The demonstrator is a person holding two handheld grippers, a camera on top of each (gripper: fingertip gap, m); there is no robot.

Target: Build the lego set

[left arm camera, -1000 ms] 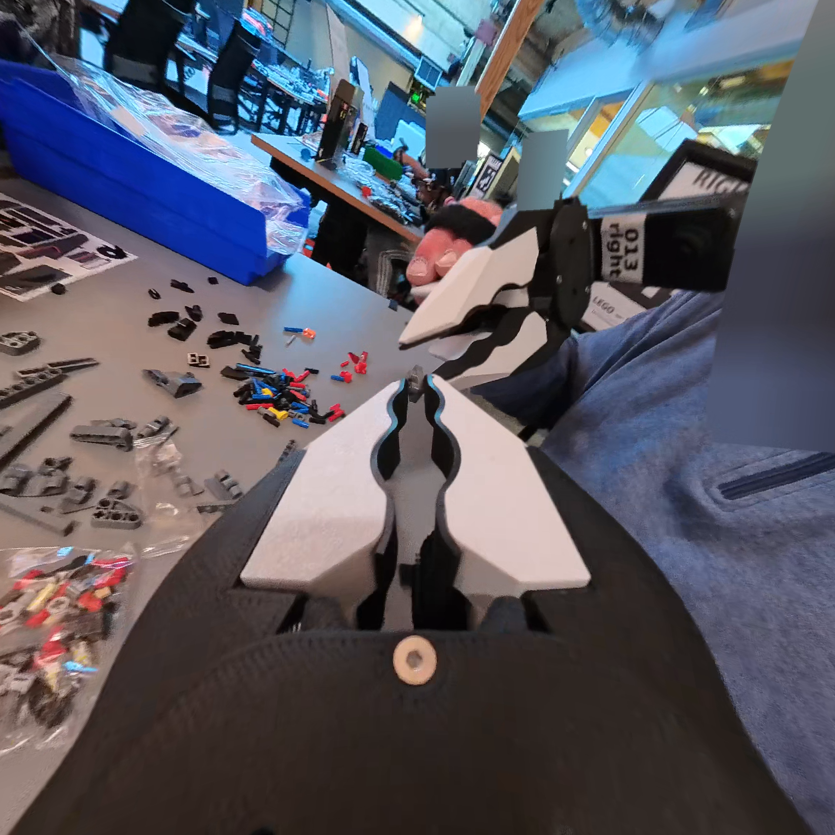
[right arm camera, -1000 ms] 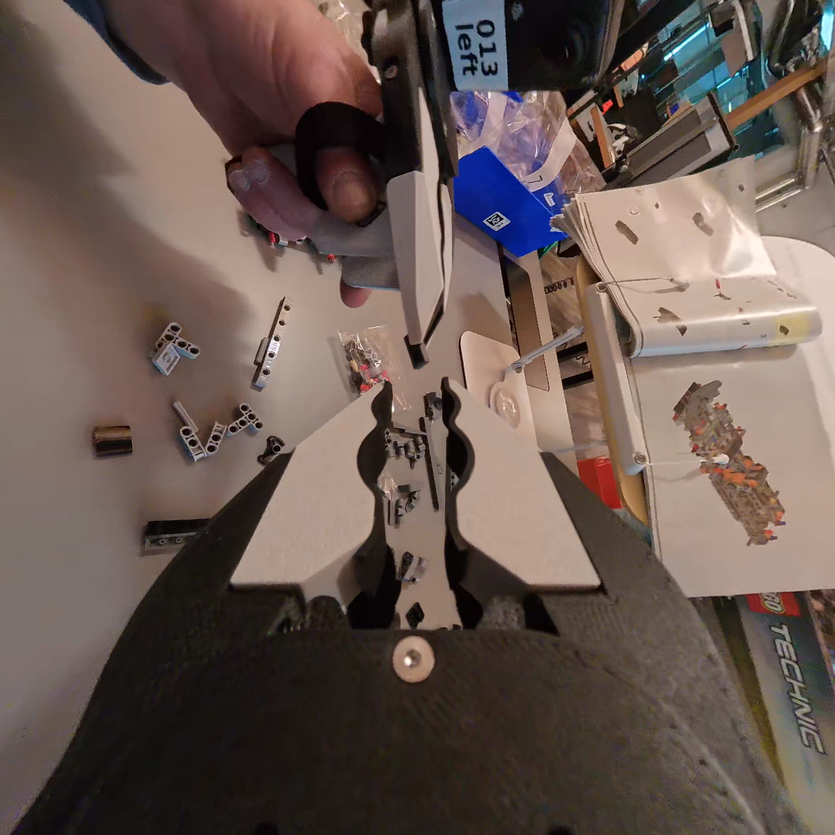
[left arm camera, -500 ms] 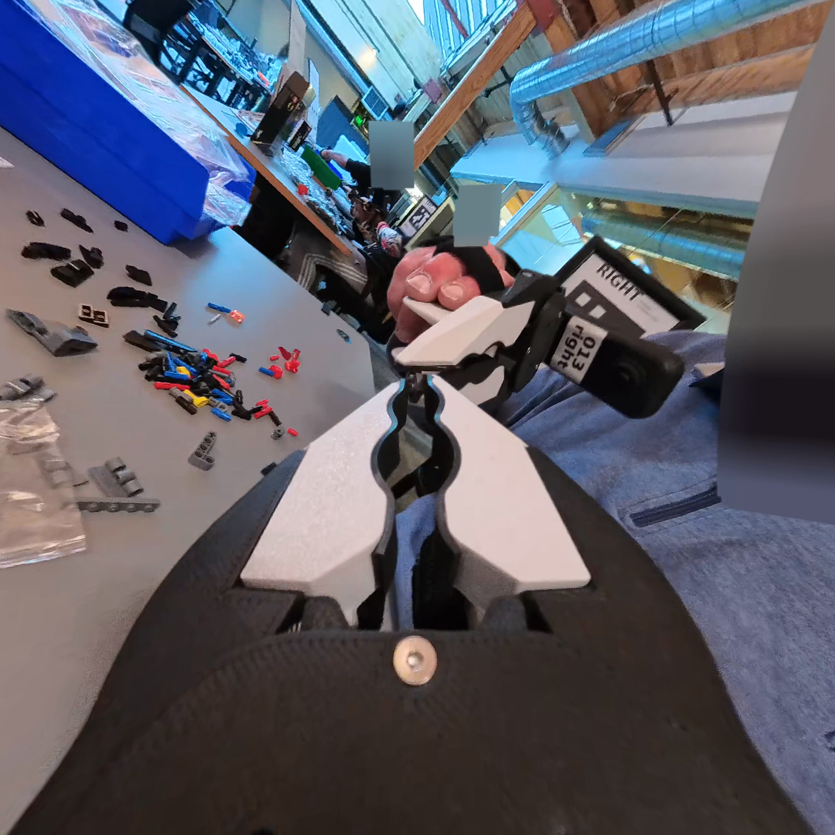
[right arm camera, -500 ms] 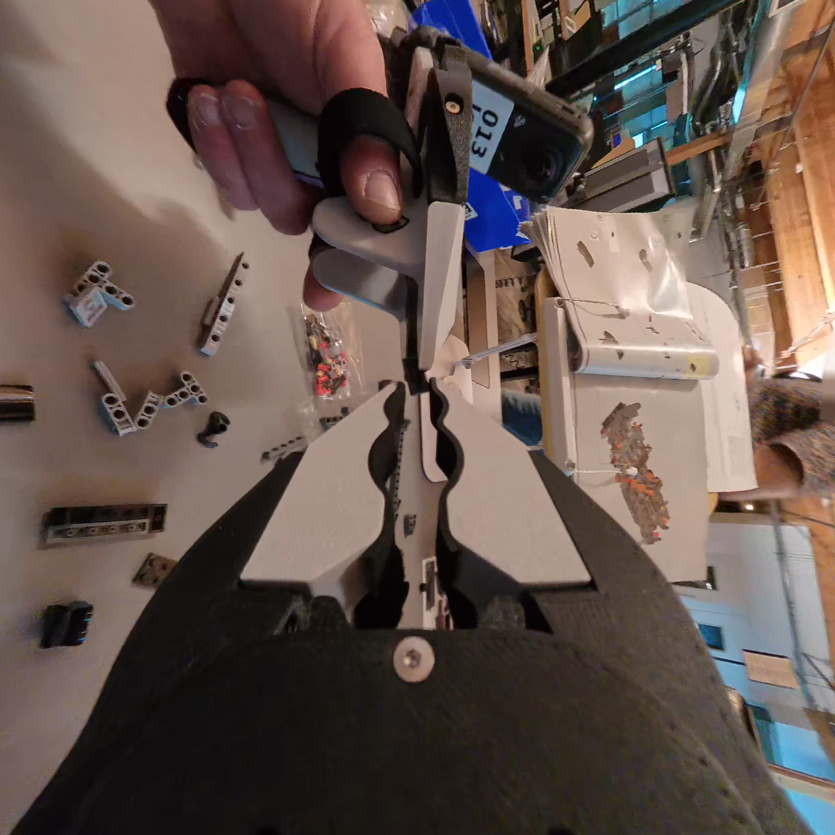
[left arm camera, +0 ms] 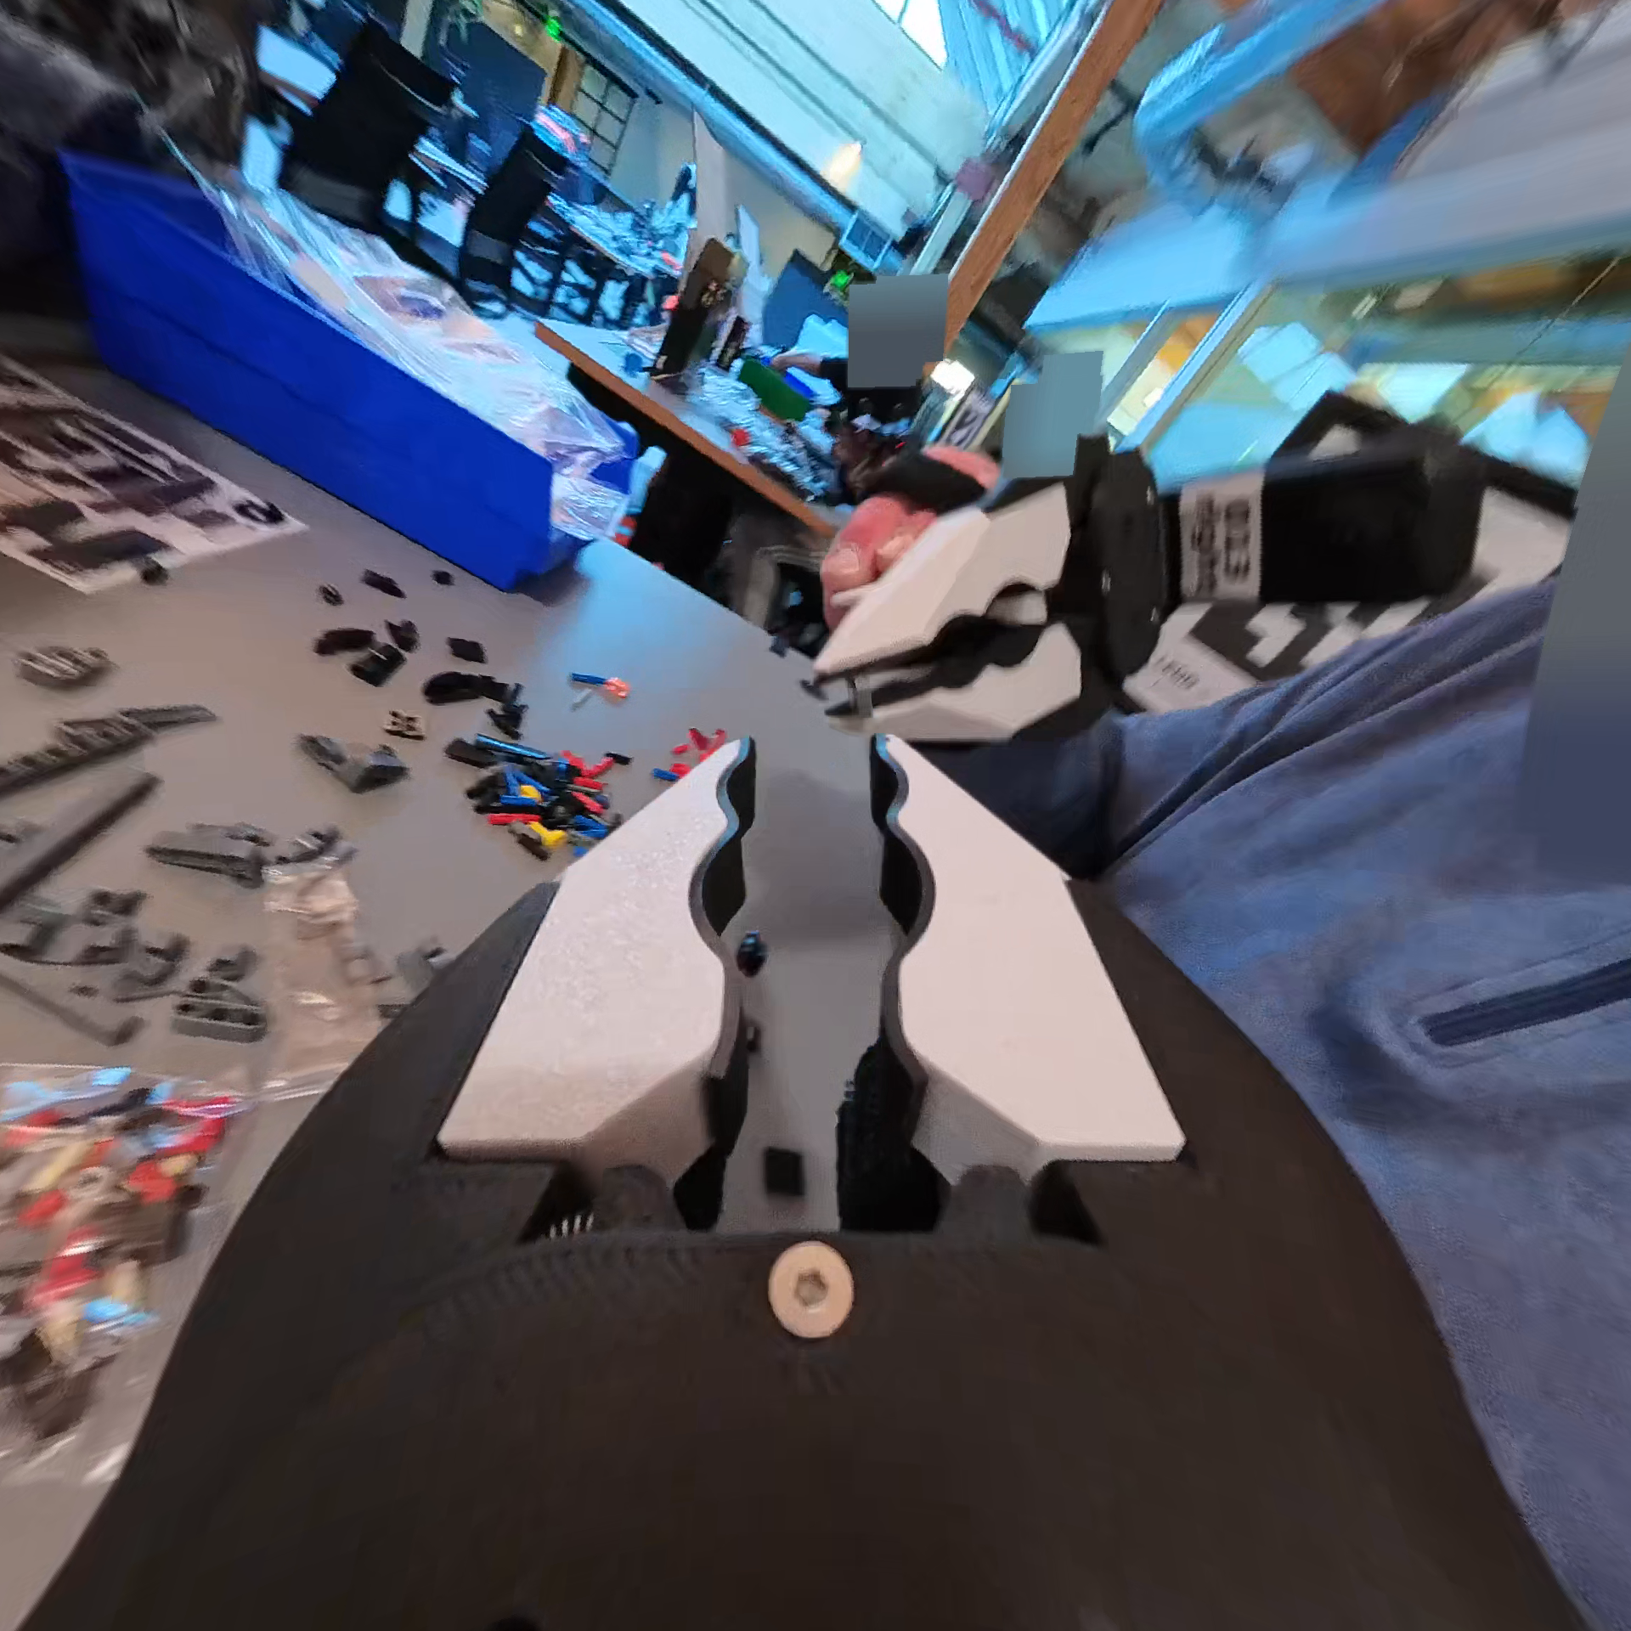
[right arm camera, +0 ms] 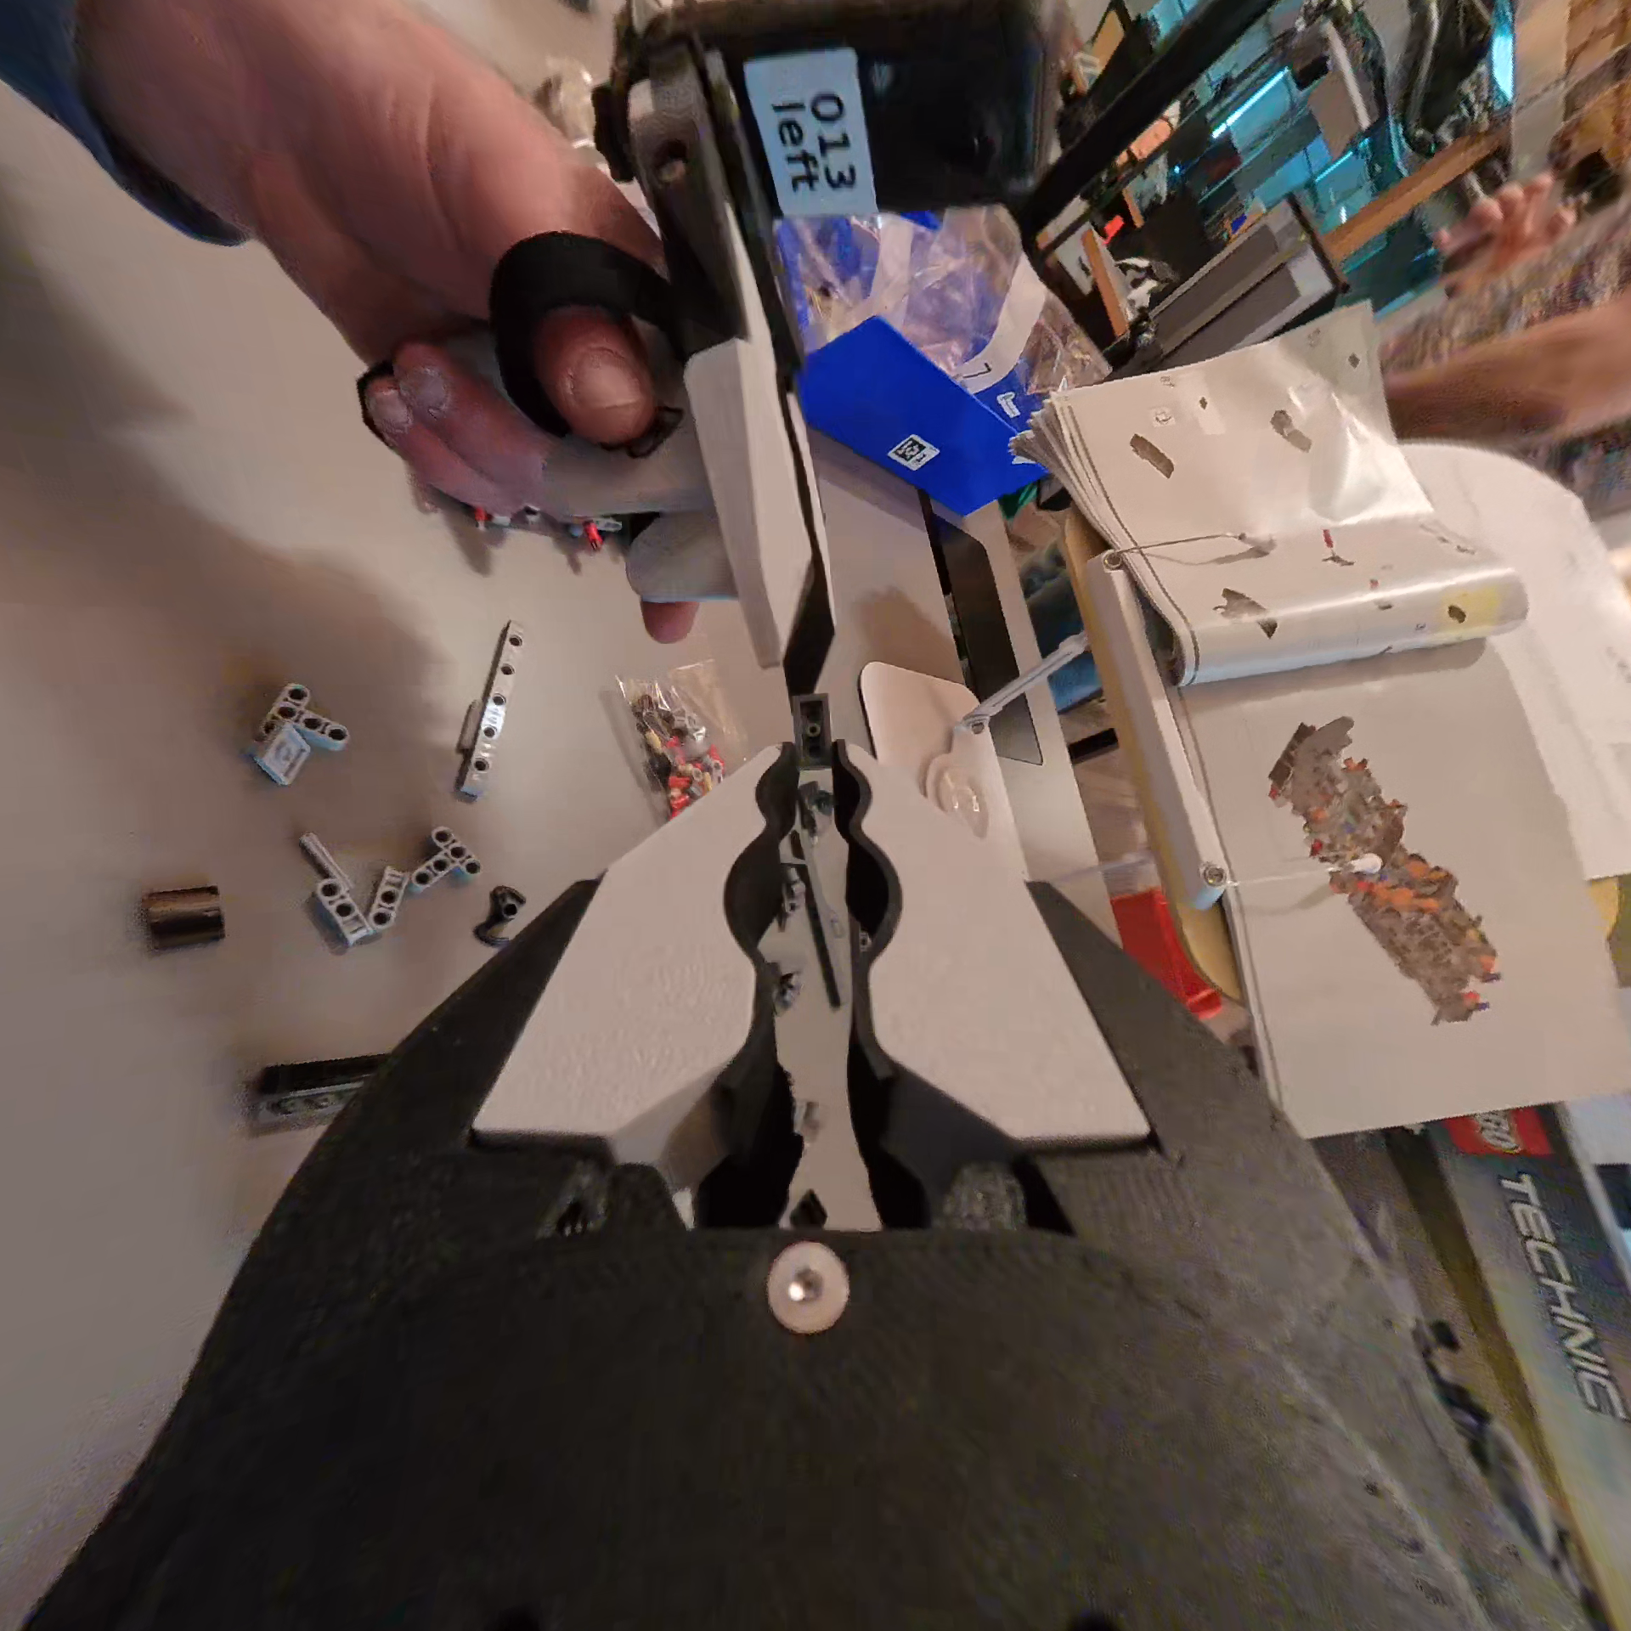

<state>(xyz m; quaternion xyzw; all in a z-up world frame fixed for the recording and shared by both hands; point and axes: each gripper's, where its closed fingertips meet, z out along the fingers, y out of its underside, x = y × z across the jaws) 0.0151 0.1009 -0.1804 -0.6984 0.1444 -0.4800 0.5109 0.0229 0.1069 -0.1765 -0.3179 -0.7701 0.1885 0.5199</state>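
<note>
My right gripper [right arm camera: 812,750] is shut on a small dark grey lego piece [right arm camera: 812,725] that sticks out past its tips, held in the air above the grey table [right arm camera: 132,618]. My left gripper [left arm camera: 810,746] is open and empty, its jaws clearly apart. In the left wrist view the right gripper [left arm camera: 837,695] hovers just beyond and right of my left tips. In the right wrist view the left gripper [right arm camera: 790,666] is seen edge-on, its tips just past the piece and a hand on its handle.
A pile of small coloured pins [left arm camera: 538,794], dark beams [left arm camera: 203,856] and parts bags [left arm camera: 97,1183] lie on the table, with a blue bin [left arm camera: 309,388] behind. Grey beams [right arm camera: 388,891], a parts bag [right arm camera: 680,750], an open instruction booklet [right arm camera: 1377,865] and the set's box [right arm camera: 1553,1280] are nearby. The tips of both grippers are at nearly the same place.
The left gripper held the small grey piece with the right one open. The tips met; now the right gripper is shut on the piece and the left has opened and drawn back.
</note>
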